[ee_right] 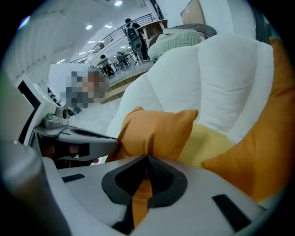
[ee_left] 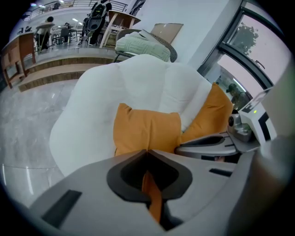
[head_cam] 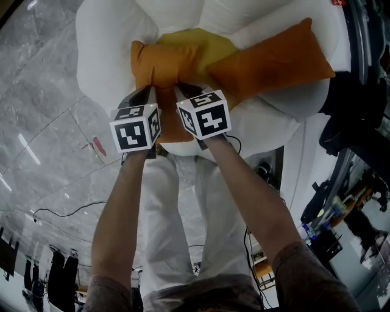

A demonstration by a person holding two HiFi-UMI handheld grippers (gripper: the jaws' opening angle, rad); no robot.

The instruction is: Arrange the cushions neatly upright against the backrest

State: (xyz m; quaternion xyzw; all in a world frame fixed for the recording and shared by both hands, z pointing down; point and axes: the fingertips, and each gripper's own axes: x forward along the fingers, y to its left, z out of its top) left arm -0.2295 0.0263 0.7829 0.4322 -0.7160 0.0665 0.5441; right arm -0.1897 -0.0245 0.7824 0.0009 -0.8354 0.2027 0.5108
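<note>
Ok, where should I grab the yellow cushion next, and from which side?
Pinch the yellow cushion by its exposed far edge, reaching over from the backrest side. The small orange cushion covers its near left and the larger orange cushion overlaps its right, so likely only that strip is free.

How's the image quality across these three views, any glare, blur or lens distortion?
Head view: sharp, with glare streaks on the floor. Left gripper view: strong fisheye bending, dark corners, orange cushion crisp. Right gripper view: same fisheye, bright ceiling lights.
</note>
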